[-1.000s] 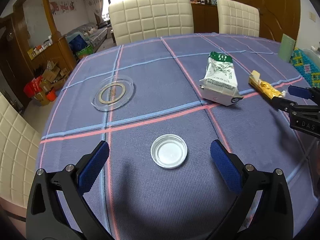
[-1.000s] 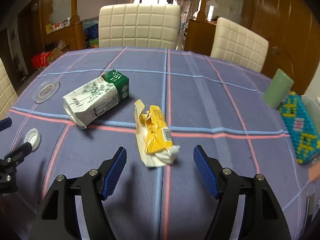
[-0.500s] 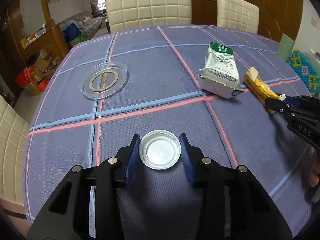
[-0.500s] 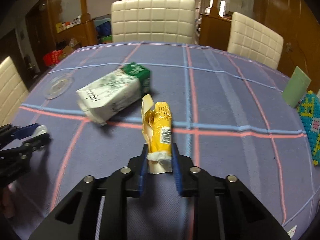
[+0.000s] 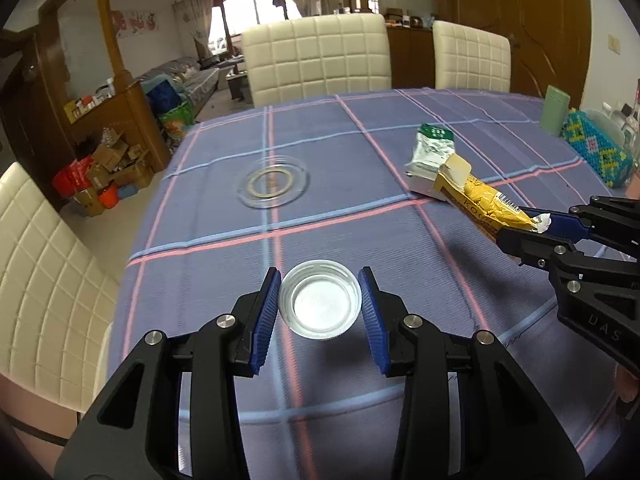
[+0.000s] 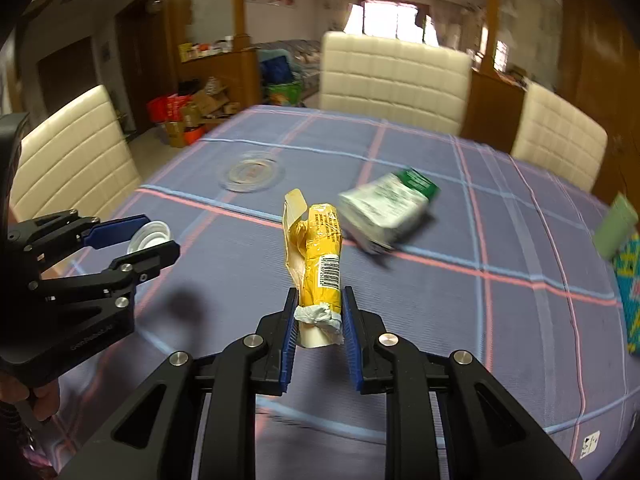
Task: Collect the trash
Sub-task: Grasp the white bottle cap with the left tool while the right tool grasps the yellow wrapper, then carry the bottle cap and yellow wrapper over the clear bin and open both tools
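Observation:
My left gripper is shut on a white plastic lid and holds it above the purple checked tablecloth. My right gripper is shut on the near end of a crumpled yellow wrapper and holds it off the table. The wrapper also shows in the left wrist view, and the lid in the right wrist view. A white and green carton lies on its side on the cloth; it looks blurred in the right wrist view.
A clear round glass coaster lies on the cloth at the left. A green cup and a beaded turquoise bag stand at the right edge. Cream chairs ring the table.
Both grippers have lifted off the cloth, the left with the lid and the right with the yellow wrapper. One second ago both were open around these things; half a second ago they had closed.

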`<action>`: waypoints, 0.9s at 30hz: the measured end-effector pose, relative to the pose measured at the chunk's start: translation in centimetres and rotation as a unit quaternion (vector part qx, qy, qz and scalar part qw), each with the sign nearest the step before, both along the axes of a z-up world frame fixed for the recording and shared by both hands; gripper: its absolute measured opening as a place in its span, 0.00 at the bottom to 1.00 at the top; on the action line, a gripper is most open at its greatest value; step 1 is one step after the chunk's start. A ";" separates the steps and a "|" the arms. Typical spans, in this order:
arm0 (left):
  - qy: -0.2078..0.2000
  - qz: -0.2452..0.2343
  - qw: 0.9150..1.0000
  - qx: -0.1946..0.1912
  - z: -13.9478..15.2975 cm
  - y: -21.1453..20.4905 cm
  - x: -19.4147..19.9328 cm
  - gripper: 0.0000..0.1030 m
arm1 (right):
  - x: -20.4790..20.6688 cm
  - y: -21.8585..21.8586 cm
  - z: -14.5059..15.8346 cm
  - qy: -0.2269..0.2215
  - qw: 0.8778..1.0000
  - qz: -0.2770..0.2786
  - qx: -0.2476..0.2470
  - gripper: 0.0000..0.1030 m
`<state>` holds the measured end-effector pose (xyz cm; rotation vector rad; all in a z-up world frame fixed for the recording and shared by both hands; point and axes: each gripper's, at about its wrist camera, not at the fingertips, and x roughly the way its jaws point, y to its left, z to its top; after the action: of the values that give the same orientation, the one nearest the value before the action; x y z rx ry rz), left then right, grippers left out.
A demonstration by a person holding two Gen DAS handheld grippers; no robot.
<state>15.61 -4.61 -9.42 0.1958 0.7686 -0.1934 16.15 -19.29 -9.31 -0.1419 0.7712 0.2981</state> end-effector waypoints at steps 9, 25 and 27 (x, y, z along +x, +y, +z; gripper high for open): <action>-0.021 0.054 0.998 -0.001 1.2 6.8 -2.1 0.40 | -0.8 7.1 1.2 -0.012 0.998 0.063 -0.007 0.20; -0.017 0.151 0.988 -0.010 0.3 18.1 -3.6 0.40 | -0.3 19.7 0.4 0.001 0.985 0.169 -0.021 0.20; -0.016 0.161 0.987 -0.012 0.1 19.2 -3.7 0.40 | -0.3 20.8 0.2 0.003 0.984 0.177 -0.022 0.20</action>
<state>11.91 14.61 -9.27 0.0510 0.7540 0.1061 15.88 1.49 -9.11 -0.3214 0.7571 0.6191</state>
